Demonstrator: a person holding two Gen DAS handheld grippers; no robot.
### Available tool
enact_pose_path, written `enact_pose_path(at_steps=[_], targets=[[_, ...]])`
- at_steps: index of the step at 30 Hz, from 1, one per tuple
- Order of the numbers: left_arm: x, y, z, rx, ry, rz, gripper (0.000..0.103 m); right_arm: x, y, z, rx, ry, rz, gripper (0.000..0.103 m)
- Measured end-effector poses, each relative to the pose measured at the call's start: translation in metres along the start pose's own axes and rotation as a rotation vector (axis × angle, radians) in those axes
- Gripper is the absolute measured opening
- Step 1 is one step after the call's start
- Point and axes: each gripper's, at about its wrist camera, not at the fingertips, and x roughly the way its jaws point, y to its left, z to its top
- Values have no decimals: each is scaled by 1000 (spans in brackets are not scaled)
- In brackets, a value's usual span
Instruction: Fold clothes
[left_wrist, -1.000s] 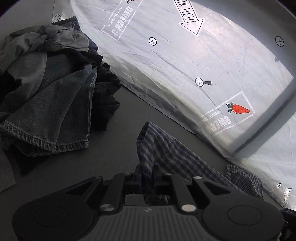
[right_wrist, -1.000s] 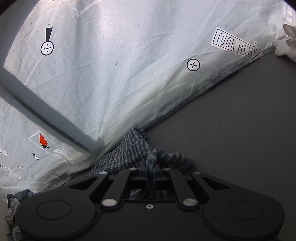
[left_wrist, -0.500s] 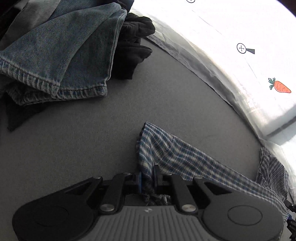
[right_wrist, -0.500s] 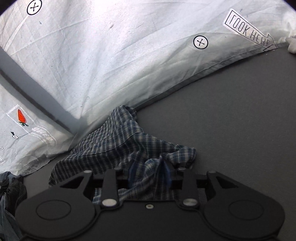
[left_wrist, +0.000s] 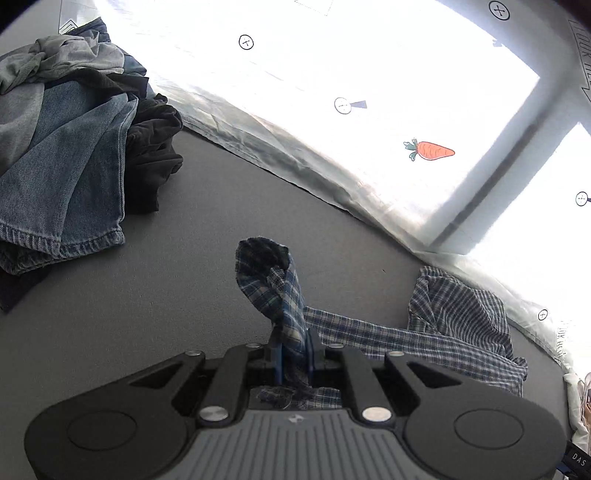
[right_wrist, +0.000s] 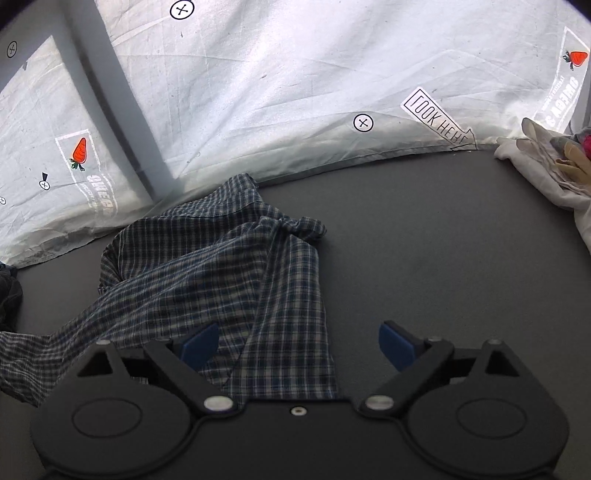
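My left gripper (left_wrist: 293, 354) pinches a bunched corner of the blue-and-white checked cotton shirt (left_wrist: 436, 332) at lower centre of its view. My right gripper (right_wrist: 297, 345) is opening wide, and the cloth between its pads lies loose. With one end let go, I judge a hard pull could drag the shirt into a rope or back into the heap of blue denim and dark clothes (left_wrist: 74, 147) at upper left. The shirt lies on the grey felt tabletop (right_wrist: 424, 240), stretched from lower left towards the white printed sheet (right_wrist: 295, 74) beyond.
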Motion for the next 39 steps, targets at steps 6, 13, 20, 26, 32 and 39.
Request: enact_pose_path(at_steps=[6, 13, 20, 26, 32, 39], targets=[[19, -66, -48, 150, 195, -214, 21, -22, -20, -47, 58, 55, 3, 94], [15, -100, -104, 231, 359, -242, 67, -40, -21, -52, 47, -5, 8, 99], [17, -60, -96, 185, 346, 39, 75, -41, 13, -43, -91, -67, 132, 103], [27, -21, -97, 176, 354, 191, 78, -32, 63, -29, -238, -79, 316, 101], [33, -26, -98, 199, 333, 198, 89, 1, 103, -21, -279, 24, 473, 72], [41, -34, -103, 225, 343, 188, 100, 27, 120, -35, -320, 126, 471, 10]])
